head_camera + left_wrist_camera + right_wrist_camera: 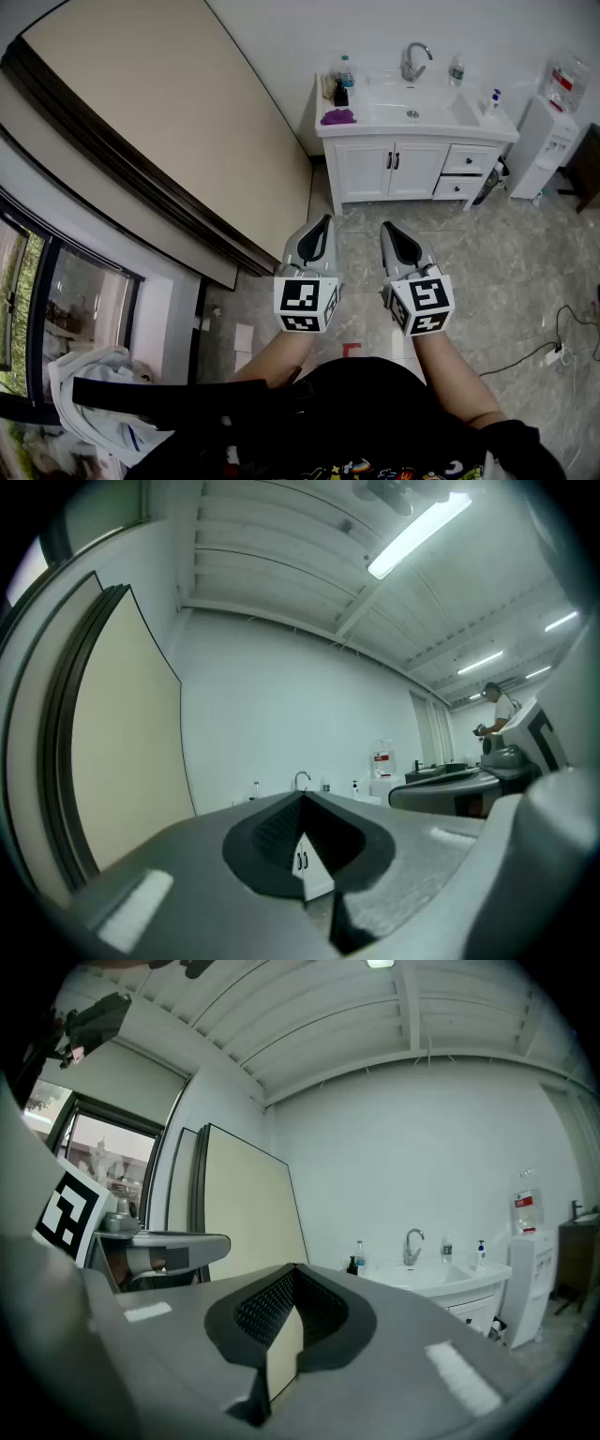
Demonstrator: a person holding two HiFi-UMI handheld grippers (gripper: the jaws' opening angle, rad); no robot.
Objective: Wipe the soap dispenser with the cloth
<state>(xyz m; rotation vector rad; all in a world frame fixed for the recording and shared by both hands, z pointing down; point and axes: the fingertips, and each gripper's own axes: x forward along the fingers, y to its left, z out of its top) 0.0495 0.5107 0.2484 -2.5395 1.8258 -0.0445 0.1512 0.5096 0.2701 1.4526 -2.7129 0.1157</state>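
A purple cloth [338, 116] lies on the left end of a white vanity top [375, 117], far ahead of me. A small soap dispenser [494, 99] with a blue pump stands at the vanity's right end; in the right gripper view the dispenser [480, 1252] is tiny and far off. My left gripper [325, 221] and right gripper [386, 228] hang side by side over the floor and point at the vanity. Both are shut and hold nothing. The left gripper [303, 796] and the right gripper [294, 1267] show their jaws closed together at the tip.
A faucet [413, 59] and bottles [347, 70] stand by the sink. A water dispenser [548, 122] stands right of the vanity. A beige panel [159, 122] and a window line the left wall. A cable [562, 347] lies on the marble floor. A person [497, 705] stands far off.
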